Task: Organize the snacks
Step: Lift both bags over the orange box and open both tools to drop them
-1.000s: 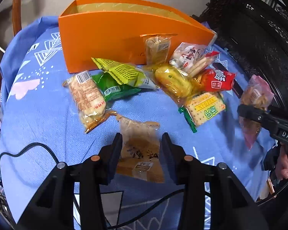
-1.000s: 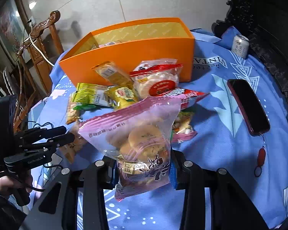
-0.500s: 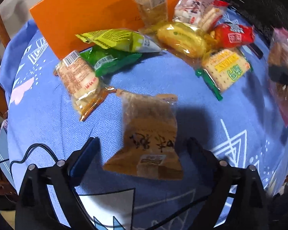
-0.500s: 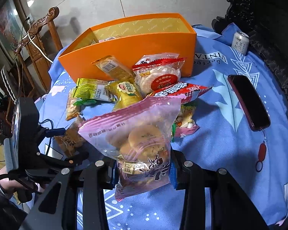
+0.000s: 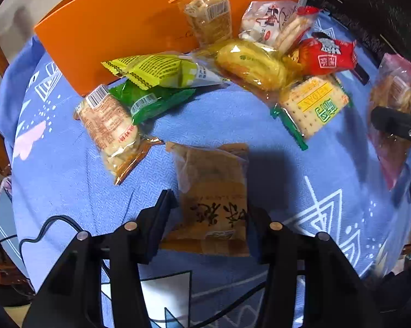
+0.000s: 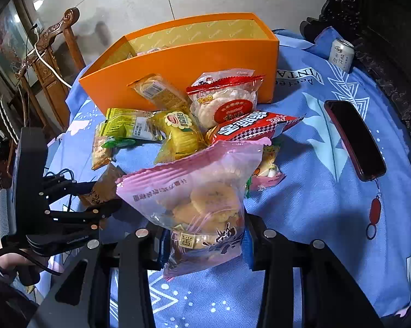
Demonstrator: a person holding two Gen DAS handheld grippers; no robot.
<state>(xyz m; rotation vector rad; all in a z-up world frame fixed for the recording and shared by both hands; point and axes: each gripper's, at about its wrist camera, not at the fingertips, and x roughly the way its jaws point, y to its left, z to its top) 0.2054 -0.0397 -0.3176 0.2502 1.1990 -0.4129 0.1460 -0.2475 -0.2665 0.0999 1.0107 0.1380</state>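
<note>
My right gripper (image 6: 205,235) pinches the lower end of a pink cookie bag (image 6: 197,199), held upright off the cloth; the bag blocks much of the pile behind it. My left gripper (image 5: 209,213) has its fingers on either side of a brown packet (image 5: 212,191) lying flat on the blue tablecloth (image 5: 68,180); I cannot tell whether they press it. Past the brown packet: a clear biscuit pack (image 5: 109,128), a green packet (image 5: 156,101), a yellow-green packet (image 5: 161,71), a cracker pack (image 5: 312,106) and a red packet (image 5: 328,57). A rice-cracker bag (image 6: 224,95) leans on the orange box (image 6: 183,60). To the right lie a phone (image 6: 352,139) and a can (image 6: 341,54). Cloth print reads "VINTA".
</note>
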